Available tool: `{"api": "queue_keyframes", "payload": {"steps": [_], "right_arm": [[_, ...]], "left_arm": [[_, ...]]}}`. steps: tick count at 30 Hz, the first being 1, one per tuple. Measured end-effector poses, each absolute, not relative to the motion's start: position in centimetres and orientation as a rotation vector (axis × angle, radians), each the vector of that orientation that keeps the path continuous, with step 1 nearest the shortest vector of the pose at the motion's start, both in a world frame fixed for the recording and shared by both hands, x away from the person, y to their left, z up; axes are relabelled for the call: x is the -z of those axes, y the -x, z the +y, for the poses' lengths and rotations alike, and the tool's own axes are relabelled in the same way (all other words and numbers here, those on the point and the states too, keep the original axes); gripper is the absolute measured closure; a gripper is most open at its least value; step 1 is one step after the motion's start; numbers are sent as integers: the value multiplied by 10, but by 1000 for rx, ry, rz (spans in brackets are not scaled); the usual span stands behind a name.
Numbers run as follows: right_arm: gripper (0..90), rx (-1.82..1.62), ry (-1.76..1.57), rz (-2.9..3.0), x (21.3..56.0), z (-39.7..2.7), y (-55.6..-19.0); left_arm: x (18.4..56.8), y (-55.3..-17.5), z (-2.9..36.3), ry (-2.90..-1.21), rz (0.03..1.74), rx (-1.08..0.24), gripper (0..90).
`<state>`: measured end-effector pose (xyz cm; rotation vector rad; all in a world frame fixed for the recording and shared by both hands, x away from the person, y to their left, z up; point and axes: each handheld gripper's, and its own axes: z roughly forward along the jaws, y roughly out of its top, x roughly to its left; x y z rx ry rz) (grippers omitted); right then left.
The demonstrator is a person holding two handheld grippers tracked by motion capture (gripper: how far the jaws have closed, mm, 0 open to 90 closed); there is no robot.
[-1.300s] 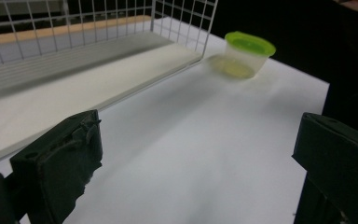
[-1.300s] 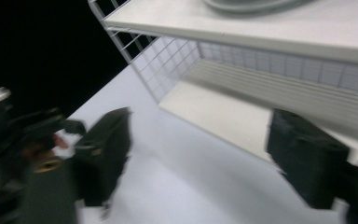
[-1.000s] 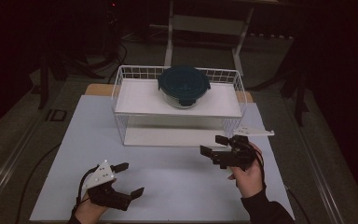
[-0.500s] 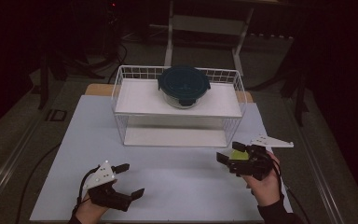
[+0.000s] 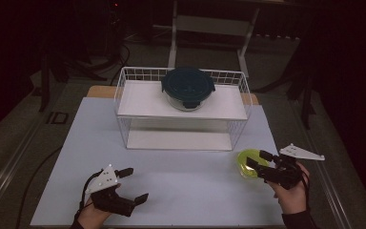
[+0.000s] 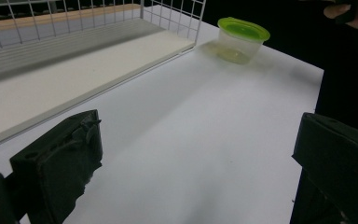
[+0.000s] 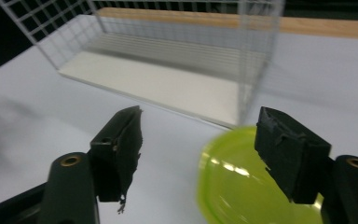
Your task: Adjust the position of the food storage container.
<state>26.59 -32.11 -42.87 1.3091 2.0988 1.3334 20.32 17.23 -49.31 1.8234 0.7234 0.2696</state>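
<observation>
A small clear cup with a lime-green lid (image 5: pixel 246 162) stands on the white table near the right front corner of the wire rack. My right gripper (image 5: pixel 258 159) is at the cup's right edge. Its jaws have just been closing. In the right gripper view the blurred green lid (image 7: pixel 242 186) lies low between the jaws of the right gripper (image 7: pixel 200 135), closer to the right one, and no pad presses on it. My left gripper (image 5: pixel 137 183) rests open and empty at the front left. The left gripper view shows the cup (image 6: pixel 242 37) far off.
A white wire rack (image 5: pixel 138 100) stands at the back middle, with a round glass container with a dark blue lid (image 5: pixel 188 86) on its upper shelf. Its lower shelf (image 6: pixel 74 60) is bare. The table's right edge is close to my right hand (image 5: pixel 293 195).
My right hand has moved right, toward the front edge and slightly down. The green cup, hidden under it before, has come into sight at its jaws. The left gripper has stayed put.
</observation>
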Motion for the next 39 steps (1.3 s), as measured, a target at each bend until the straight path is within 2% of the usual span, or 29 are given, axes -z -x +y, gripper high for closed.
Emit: {"api": "queue_keyframes", "payload": {"steps": [4, 8, 9, 12, 16, 17, 23, 39], "right_arm": [[414, -1285, -1357, 2075, 433, -337, -264], [549, -1249, -1406, 2051, 441, -352, -263], [549, -1249, -1406, 2051, 441, -352, -263], [663, -1215, -1438, 2047, 449, -364, -262], [716, -1186, -1470, 2031, 455, -372, -263], [762, -1168, -1490, 2026, 459, -377, -264], [884, -1109, -1561, 2025, 475, -389, -268], [898, -1028, -1632, 2110, 517, -387, -283]], "left_arm": [[493, -203, 172, -1827, 718, -268, 7], [493, -203, 172, -1827, 718, -267, 7], [493, -203, 172, -1827, 718, -267, 7], [493, -203, 171, -1826, 720, -264, 7], [493, -203, 170, -1827, 717, -262, 7], [493, -203, 170, -1828, 717, -262, 7], [494, -204, 170, -1834, 713, -262, 7], [493, -204, 170, -1826, 712, -267, 7]]}}
